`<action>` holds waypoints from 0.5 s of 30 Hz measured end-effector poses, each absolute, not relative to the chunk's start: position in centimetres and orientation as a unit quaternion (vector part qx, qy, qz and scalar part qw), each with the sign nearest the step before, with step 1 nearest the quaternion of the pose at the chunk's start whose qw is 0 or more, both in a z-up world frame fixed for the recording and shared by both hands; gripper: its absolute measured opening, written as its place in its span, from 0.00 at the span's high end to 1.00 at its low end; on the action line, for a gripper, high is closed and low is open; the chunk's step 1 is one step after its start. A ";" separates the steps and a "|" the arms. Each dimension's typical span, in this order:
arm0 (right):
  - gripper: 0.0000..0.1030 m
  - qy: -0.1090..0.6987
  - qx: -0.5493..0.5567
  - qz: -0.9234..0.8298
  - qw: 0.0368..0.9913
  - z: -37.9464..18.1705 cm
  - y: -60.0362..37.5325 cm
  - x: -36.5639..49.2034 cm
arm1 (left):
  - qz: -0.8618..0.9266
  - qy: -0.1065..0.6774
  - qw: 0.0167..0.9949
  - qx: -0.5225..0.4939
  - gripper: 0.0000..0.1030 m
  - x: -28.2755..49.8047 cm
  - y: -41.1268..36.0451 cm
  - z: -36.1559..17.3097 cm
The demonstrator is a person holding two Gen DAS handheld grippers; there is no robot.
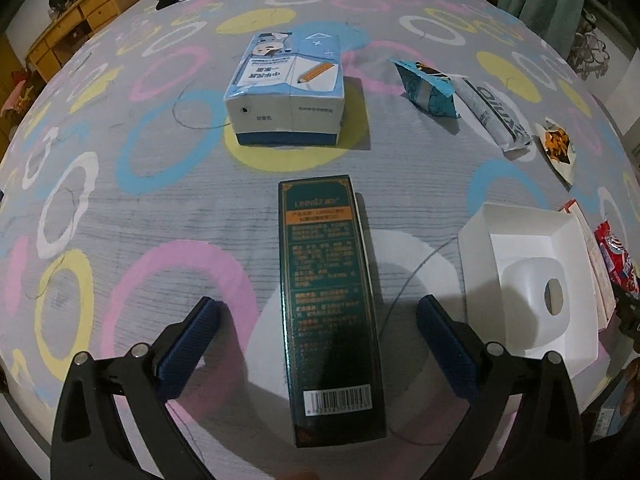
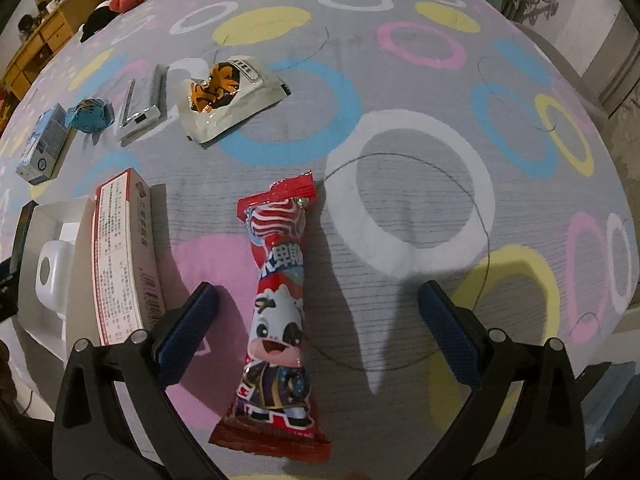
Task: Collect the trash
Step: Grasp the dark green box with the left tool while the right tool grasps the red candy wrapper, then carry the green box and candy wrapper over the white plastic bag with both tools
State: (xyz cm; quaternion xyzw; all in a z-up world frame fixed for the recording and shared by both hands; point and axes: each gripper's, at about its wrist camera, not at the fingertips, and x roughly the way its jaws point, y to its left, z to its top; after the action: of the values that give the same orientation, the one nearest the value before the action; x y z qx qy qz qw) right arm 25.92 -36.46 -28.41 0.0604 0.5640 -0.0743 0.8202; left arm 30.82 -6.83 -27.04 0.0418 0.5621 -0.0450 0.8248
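- Our left gripper [image 1: 318,320] is spread wide with nothing held, its blue pads to either side of the dark green carton [image 1: 328,300], which lies flat and lengthwise on the bed [image 1: 120,208]. We judge the carton sits square between the pads so that a simple closing would catch its long sides.
- Our right gripper [image 2: 318,320] is likewise released and empty, straddling the red snack wrapper [image 2: 280,320]; the wrapper lies nearer the left pad than the right, so we would want to centre it before closing.
- The trash is spread across the ringed bedspread: a blue-and-white tissue pack [image 1: 286,88] beyond the carton, a crumpled teal packet [image 1: 430,88] touching a grey sachet [image 1: 492,116], and a torn white pouch [image 2: 228,96] with orange contents showing.
- Between our two targets sit an open white box [image 1: 528,280] and, just beside it, a red-and-white carton [image 2: 124,252] standing on its long edge.
- No bin or bag shows in either view, so we cannot tell where the pieces are meant to go.
- We judge the collecting has barely begun, with every piece lying loose.
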 end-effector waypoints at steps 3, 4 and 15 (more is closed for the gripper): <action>0.05 0.564 0.057 -0.076 0.821 -28.6 -36.4 26.2 | -0.043 0.555 0.830 0.039 0.10 30.9 -6.7 -27.1; 0.06 0.561 0.057 -0.079 0.822 -28.6 -36.4 26.2 | -0.045 0.552 0.832 0.036 0.15 30.5 -6.9 -26.9; 0.90 0.545 0.021 -0.074 0.835 -27.1 -35.4 26.0 | -0.077 0.525 0.847 0.026 0.66 29.4 -7.5 -24.7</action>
State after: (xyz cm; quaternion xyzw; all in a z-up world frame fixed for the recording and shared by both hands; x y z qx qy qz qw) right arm 25.98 -35.44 -27.12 0.0211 0.5451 -0.0740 0.8348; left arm 29.39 -7.50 -24.67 0.0260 0.5249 -0.0770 0.8473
